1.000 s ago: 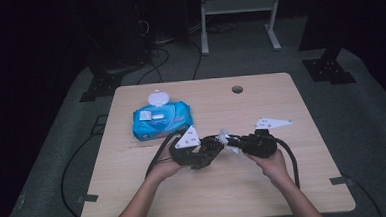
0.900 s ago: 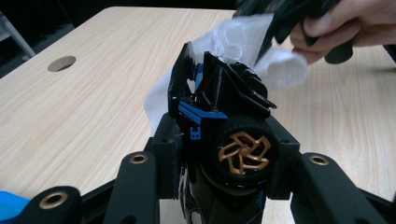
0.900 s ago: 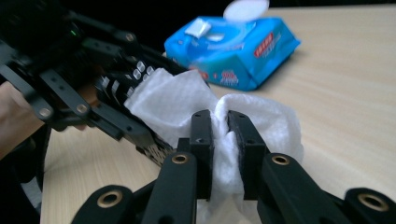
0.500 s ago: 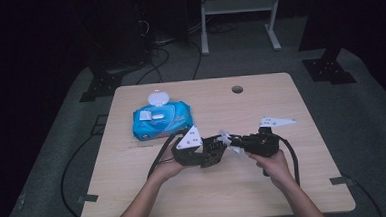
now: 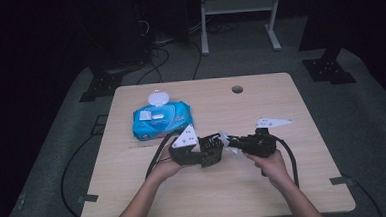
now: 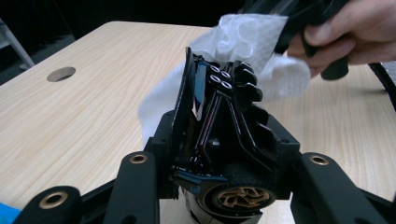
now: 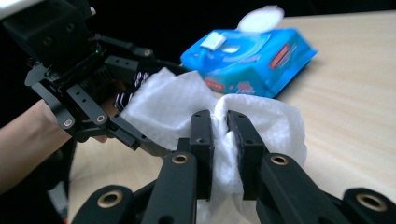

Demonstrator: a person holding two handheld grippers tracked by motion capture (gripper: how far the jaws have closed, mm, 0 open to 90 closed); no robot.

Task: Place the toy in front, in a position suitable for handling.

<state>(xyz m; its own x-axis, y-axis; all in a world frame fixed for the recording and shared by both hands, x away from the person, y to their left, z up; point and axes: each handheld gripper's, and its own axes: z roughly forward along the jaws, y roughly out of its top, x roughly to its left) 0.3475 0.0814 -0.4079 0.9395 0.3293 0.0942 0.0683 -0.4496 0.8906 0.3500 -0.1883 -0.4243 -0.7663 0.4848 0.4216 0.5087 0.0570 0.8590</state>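
step: wiping | left tongs (image 6: pixel 219 88) gripped black toy car (image 6: pixel 219 140) | right tongs (image 7: pixel 219 126) clamped white wipe (image 7: pixel 187 102) against car, in front of blue wipe pack (image 5: pixel 160 119) on bench (image 5: pixel 285 194) | done: wipe pulled, pack lid open | left: likely more wiping

The high view looks down on the whole table (image 5: pixel 285 184); both gripper views sit close, facing each other, sharing the white wipe (image 7: pixel 177 107).

Matte black grippers (image 5: pixel 223 148), brass-ringed pivot screws, grey three-cornered top plates, black trailing cables, bare forearms, no sleeves.
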